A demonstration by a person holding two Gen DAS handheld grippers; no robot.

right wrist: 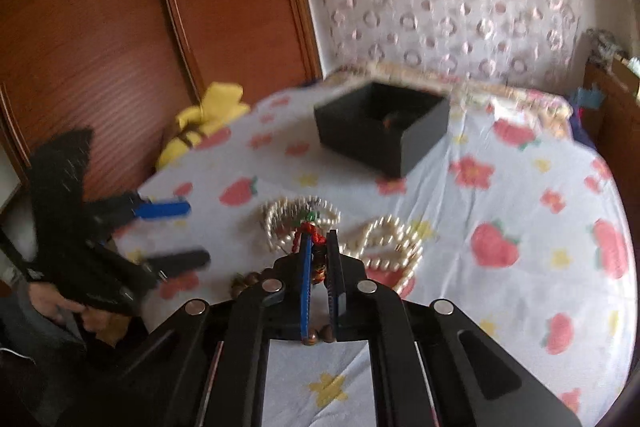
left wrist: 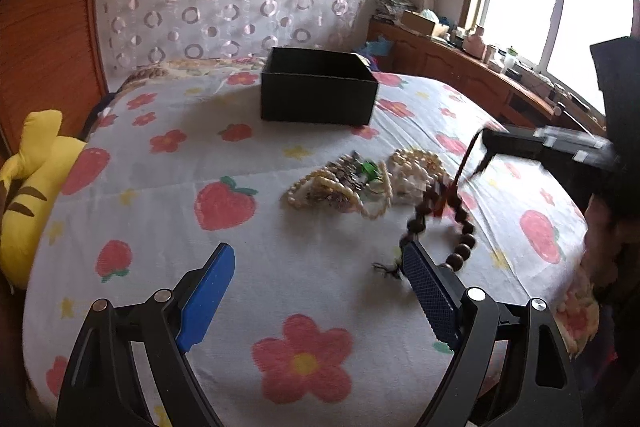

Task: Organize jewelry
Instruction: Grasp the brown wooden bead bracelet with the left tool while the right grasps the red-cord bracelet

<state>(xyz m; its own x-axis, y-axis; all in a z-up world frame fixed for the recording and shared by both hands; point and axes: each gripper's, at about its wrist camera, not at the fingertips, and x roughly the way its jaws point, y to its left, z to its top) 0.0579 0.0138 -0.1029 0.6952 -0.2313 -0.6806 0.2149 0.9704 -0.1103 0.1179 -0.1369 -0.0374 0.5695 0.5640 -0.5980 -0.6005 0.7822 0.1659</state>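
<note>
Right gripper (right wrist: 320, 259), jaws clamped on limp, dangling brown bead strand (left wrist: 460, 223) near black box (left wrist: 318, 87); left gripper (left wrist: 320, 291) gaped empty.

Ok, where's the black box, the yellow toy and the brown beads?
black box (left wrist: 316, 101): left wrist view, front wall.
yellow toy (left wrist: 28, 203): left wrist view, striped body.
brown beads (left wrist: 466, 243): left wrist view, hanging strand.

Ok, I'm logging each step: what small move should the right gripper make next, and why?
Probably carry it toward the black box. The right gripper is shut on the brown bead bracelet, which hangs above the bedspread, and the box stands open beyond the pearl pile.
</note>
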